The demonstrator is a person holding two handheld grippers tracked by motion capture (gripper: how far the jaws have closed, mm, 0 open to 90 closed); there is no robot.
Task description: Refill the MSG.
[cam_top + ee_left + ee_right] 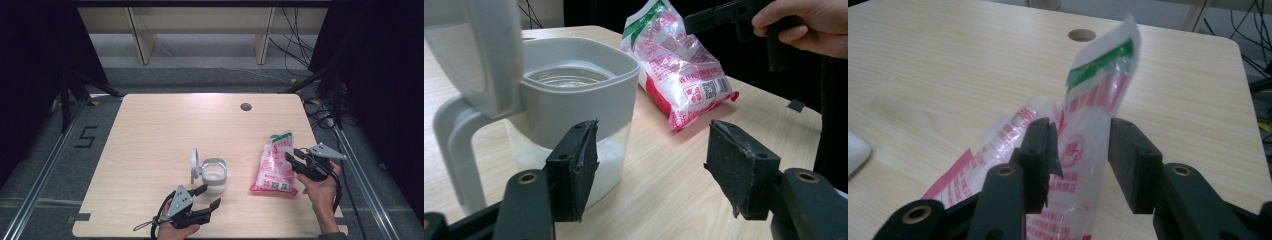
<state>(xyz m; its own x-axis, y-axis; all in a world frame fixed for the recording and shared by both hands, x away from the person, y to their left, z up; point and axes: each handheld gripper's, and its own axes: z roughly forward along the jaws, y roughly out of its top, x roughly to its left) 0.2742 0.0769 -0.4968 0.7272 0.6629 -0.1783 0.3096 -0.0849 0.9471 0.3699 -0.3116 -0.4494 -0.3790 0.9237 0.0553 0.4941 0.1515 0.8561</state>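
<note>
Nearest us, the left tool [210,196] sat low at the desk [150,130] front edge, jaws spread and holding nothing, aimed at the grey lidded container [214,175] just beyond. Its lid stood flipped up and white powder sat in the clear base, so we judged it was left open for filling. To the right, the pink-and-white bag [275,167] lay on the desk, well apart from the container, its green-banded top pointing away. The right tool [1079,150] straddled the bag's upper part, jaws parted, pads not visibly pressing on the film. We judged it was placed there to lift the bag. Red print and a barcode showed; we couldn't read the characters. Farther back, a cable hole [245,106].
</note>
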